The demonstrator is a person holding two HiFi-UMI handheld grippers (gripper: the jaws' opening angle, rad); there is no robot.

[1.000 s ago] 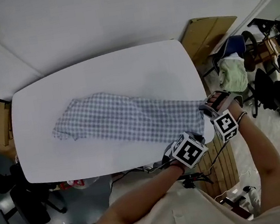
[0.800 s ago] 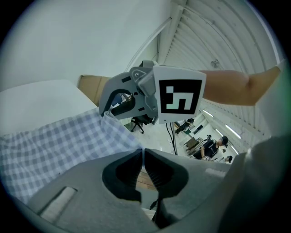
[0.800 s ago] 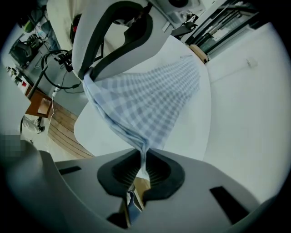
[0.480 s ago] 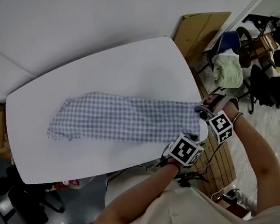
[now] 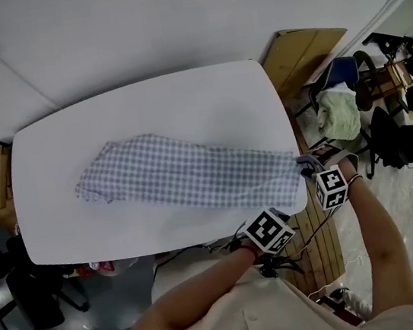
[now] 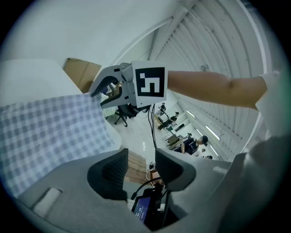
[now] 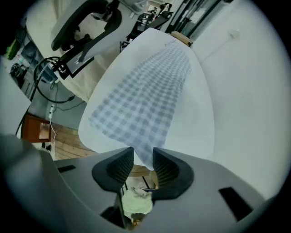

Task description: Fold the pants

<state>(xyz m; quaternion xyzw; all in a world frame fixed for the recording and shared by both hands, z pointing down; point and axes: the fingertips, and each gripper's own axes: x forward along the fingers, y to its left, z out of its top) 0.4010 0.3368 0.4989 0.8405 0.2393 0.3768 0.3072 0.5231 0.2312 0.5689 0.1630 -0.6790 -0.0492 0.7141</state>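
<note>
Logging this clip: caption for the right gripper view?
Right gripper, jaws just opened, with checked pants corner between them at white table edge.

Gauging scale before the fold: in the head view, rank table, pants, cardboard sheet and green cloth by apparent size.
1. table
2. pants
3. cardboard sheet
4. green cloth
The last two sit off the table, farther from the camera, so their real size is unsure.

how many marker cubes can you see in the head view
2. One marker cube sits at the table's near edge; the other is just off its right corner, beside the pants' end. None seems hidden.
</note>
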